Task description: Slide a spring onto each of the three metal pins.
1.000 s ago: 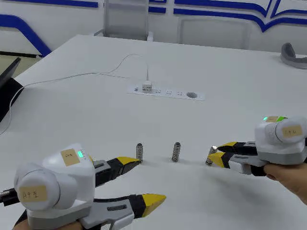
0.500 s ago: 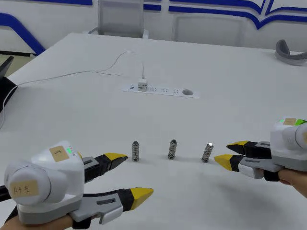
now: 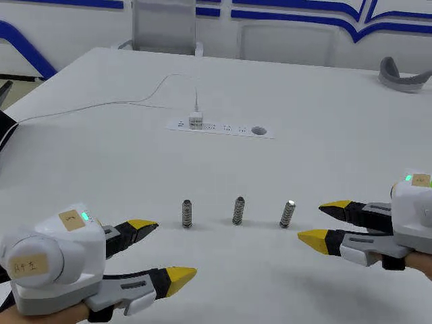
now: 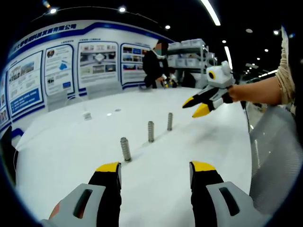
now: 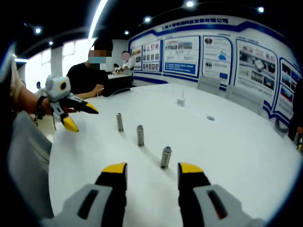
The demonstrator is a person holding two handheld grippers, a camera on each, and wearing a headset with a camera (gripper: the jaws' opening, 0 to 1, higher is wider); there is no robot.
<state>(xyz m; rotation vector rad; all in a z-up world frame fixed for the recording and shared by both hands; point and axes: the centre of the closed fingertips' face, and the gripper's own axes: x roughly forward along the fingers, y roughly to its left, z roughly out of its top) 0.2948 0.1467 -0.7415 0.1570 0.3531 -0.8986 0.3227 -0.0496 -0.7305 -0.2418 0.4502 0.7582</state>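
1. Head view: three coils stand in a row running from 9 to 3 o'clock on the white table (image 3: 317, 158). They are the left spring (image 3: 187, 213), the middle spring (image 3: 238, 210) and the right spring (image 3: 288, 214), and each appears already threaded on its pin. Their long axes are close to vertical, though the right one leans its top toward 1 o'clock. The left gripper (image 3: 169, 248) sits at 7 o'clock of the row and the right gripper (image 3: 314, 221) at 3 o'clock, near the right spring. Both have their jaws spread and carry nothing.
2. Left gripper view: the jaws are parted and empty. The left spring (image 4: 125, 149) is nearest, at 11 o'clock of the tips. The row recedes toward 1 o'clock, where the right gripper (image 4: 201, 101) hovers.
3. Right gripper view: the jaws are released and empty. The right spring (image 5: 165, 157) stands at 12 o'clock just past the tips, and the others trail off toward 11 o'clock.
4. Handling, as a judgement: the springs look small and light. They should be springy along their axis and stiffer across it, and likely to flick away if pinched hard. A soft grip across the coil at mid-height, with the axis kept upright, seems safest. The slim pins may tip if nudged.
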